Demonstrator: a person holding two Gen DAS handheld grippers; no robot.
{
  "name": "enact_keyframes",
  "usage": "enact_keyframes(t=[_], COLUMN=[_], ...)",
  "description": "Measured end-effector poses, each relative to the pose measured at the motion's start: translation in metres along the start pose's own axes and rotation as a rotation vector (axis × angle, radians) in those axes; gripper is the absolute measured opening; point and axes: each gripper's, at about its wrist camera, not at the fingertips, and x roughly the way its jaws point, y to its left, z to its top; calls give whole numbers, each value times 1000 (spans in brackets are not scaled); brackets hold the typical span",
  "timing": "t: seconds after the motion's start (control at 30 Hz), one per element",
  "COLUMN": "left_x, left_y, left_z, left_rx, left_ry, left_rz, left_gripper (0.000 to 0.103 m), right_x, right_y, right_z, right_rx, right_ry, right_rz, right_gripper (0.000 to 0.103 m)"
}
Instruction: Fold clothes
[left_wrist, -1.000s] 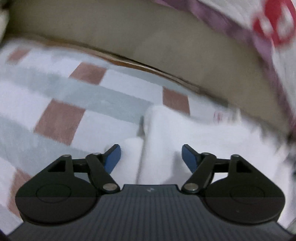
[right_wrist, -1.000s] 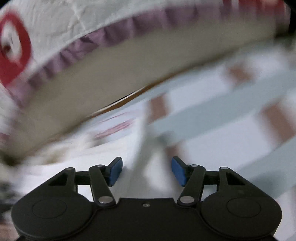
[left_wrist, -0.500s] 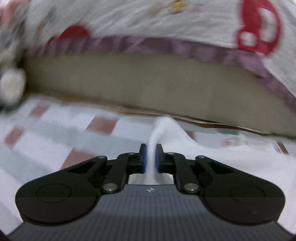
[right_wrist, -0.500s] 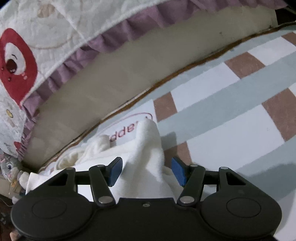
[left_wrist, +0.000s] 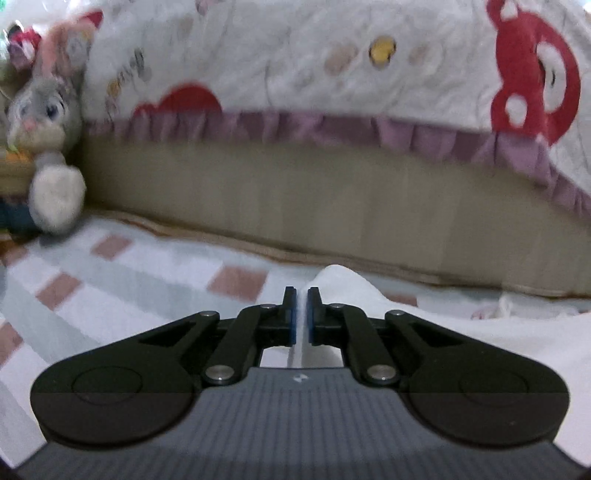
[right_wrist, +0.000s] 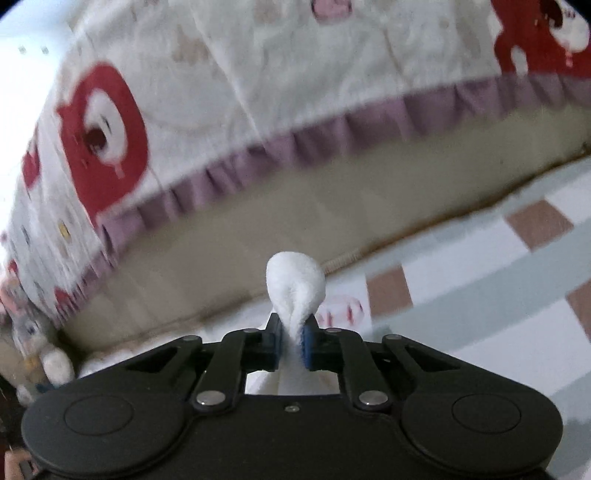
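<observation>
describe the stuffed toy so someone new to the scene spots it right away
In the left wrist view, follow the tan bed base under the purple-frilled bedspread to its left end. The plush rabbit sits there at the edge of the checked rug: grey, long-eared, with pale paws, the only toy there.

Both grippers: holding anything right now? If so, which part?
Both hold the white garment. The right gripper is closing on a bunched fold of it that pokes out past the pads. The left gripper pinches a thin edge of it.

Ahead of me at twelve o'clock, a beige bed base under a purple-frilled quilt borders the checked mat.
</observation>
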Motion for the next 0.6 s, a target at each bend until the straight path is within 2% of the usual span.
enact_keyframes(t=[0.07,0.13,0.17,0.2,0.23,0.27,0.3,0.33,0.37,0.4,0.5,0.53,0.6], left_x=[-2,5,14,26,41,60,65,69,62,54,26,17,1], left_y=[3,8,10,12,13,14,15,17,15,13,3,-2,-10], left_z=[2,0,-4,-10,-16,-24,-29,-33,-26,-20,5,8,5], left_rx=[-16,-30,-42,-53,-37,10,27,42,50,56,56,52,39], left_ry=[-28,-1,48,123,234,396,447,487,453,419,307,301,318], left_rz=[16,24,44,72,115,186,248,301,280,258,137,62,-74], left_gripper=[5,5,7,8,9,13,13,23,30,32,50,53,53], right_x=[-5,-5,1,10,20,30,41,49,50,48,24,16,1], right_y=[3,6,8,10,11,16,26,37,50,63,98,110,133], right_z=[6,10,10,9,7,4,-2,-8,-16,-23,-43,-49,-63], right_rx=[6,-4,-30,-60,-91,-131,-196,-255,-297,-327,-327,-327,-336], right_ry=[-32,-42,-22,23,69,115,158,184,165,150,150,149,158], right_rz=[16,18,-13,-87,-161,-275,-497,-689,-803,-859,-567,-469,-279], right_gripper=[13,13,13,14,21,28,39,40,40,40,49,49,50])
